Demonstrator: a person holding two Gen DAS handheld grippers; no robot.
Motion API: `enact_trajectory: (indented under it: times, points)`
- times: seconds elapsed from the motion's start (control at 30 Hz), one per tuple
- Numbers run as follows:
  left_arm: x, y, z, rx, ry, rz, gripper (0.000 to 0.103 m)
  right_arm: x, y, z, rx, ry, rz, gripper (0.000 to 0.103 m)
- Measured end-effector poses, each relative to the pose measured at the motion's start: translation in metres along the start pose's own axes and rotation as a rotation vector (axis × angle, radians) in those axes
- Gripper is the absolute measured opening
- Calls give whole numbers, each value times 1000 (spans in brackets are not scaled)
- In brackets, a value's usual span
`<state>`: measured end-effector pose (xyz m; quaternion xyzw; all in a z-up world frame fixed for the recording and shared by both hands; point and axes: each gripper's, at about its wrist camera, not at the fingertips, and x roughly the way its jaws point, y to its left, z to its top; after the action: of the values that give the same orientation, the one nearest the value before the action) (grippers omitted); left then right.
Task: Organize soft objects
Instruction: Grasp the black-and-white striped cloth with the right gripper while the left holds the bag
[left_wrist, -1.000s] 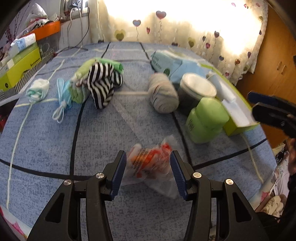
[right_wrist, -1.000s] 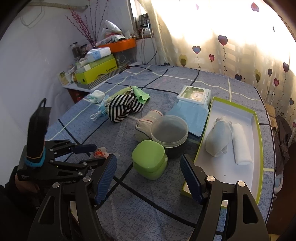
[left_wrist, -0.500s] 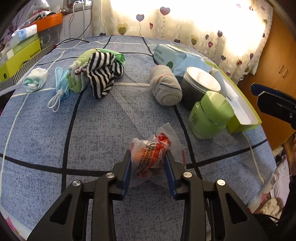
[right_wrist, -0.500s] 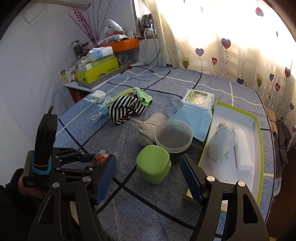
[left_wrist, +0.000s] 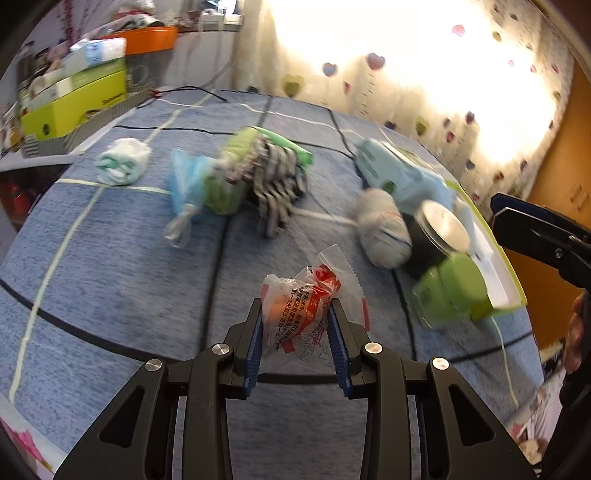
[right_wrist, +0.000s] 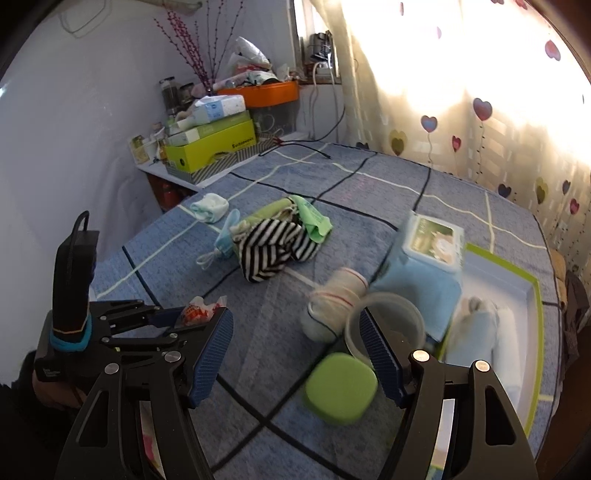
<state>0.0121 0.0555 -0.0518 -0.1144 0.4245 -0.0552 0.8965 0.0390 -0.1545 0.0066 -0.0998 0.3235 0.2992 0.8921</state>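
**Crinkly packet pinched in the left hand-held gripper**

Crinkled clear plastic with red and orange print is bulging between the blue pads of the left hand-held gripper (left_wrist: 295, 325), which is clamping the snack packet (left_wrist: 301, 314) around its middle. The packet is sitting at the near edge of the blue checked surface (left_wrist: 110, 280), and whether it is resting on the cloth or hanging just above it cannot be told. Its long axis is running away from the wrist camera, slanting up and right, with the serrated seal pointing toward the far clutter. Gripping across the narrow waist is probably giving the pads the firmest hold on such a slippery, squashy thing.

Off to the right, the right hand-held gripper (right_wrist: 295, 354) is hovering with its jaws wide apart and nothing between them, apparently waiting its turn. Beneath it a green square container (right_wrist: 340, 387) is standing beside a clear round tub (right_wrist: 384, 317) and a rolled grey sock (right_wrist: 332, 306).

Farther out, a striped black-and-white garment (right_wrist: 269, 251) is lying heaped against green cloth, with a small pale sock bundle (right_wrist: 208, 206) beyond. To the right a lime-rimmed white tray (right_wrist: 532, 332) is holding pale folded cloths, which suggests it is serving as the collecting place for soft things, so the packet is likely heading there or aside.
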Motion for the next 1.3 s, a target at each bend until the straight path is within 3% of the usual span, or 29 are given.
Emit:
enact_trajectory:
  times: [0.3,0.5,0.73,1.0,1.07,1.3]
  points:
    - [-4,36,8,-79,-40,41,34,66,11,42,55,79,72,71]
    - [-3,57,9,-118,-53,44,34,111,23,61,52,125,74,71]
    - [2,69,11,-139,-51,20,34,159,22,65,72,203,43,52]
    - [8,74,14,-146,-47,4,34,187,19,64,92,244,28,31]
    - [8,74,14,-149,-46,4,34,190,21,62,87,249,33,17]
    - [5,72,15,-147,-53,17,34,177,21,58,79,229,60,10]
